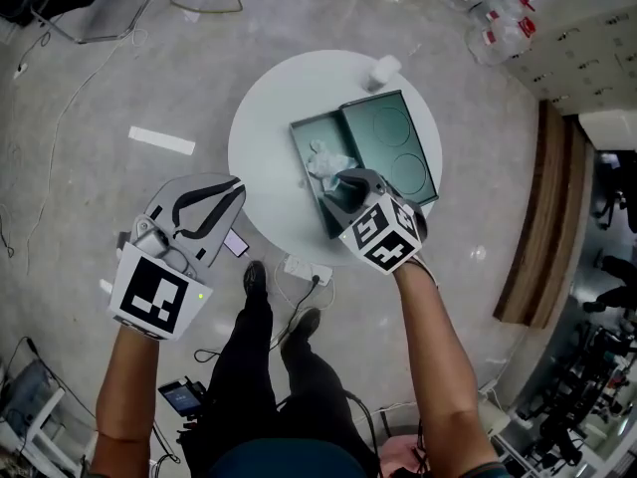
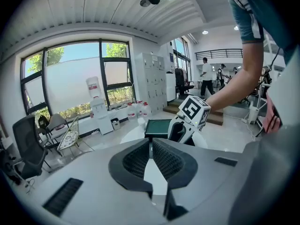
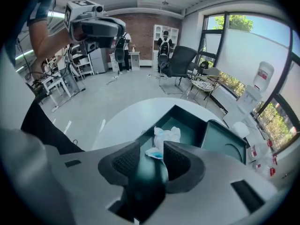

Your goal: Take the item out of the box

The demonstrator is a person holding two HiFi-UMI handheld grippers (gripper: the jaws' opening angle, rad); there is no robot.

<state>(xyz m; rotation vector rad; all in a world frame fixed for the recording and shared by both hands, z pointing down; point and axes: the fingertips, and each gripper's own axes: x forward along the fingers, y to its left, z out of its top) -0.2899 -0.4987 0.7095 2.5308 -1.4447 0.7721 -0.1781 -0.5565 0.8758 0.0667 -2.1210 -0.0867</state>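
Observation:
A dark green box point(image 1: 317, 207) lies open on the round white table point(image 1: 269, 118), its lid point(image 1: 398, 147) flat beside it on the right. Inside the box sits a crumpled white item with a blue patch point(image 1: 326, 159). My right gripper point(image 1: 348, 182) hovers over the near end of the box and is open. In the right gripper view the item point(image 3: 166, 136) lies just past its jaws point(image 3: 151, 156), with the blue corner at the gap and the pads not touching it. My left gripper point(image 1: 231, 189) is off the table's left edge, shut and empty point(image 2: 151, 144).
A small white object point(image 1: 383, 68) stands at the table's far edge by the lid. On the floor lie a white strip point(image 1: 161, 140) and a power strip with cable point(image 1: 307, 267). Water bottles point(image 1: 493, 8) and a wooden step point(image 1: 542, 217) are to the right. The person's legs are below the table.

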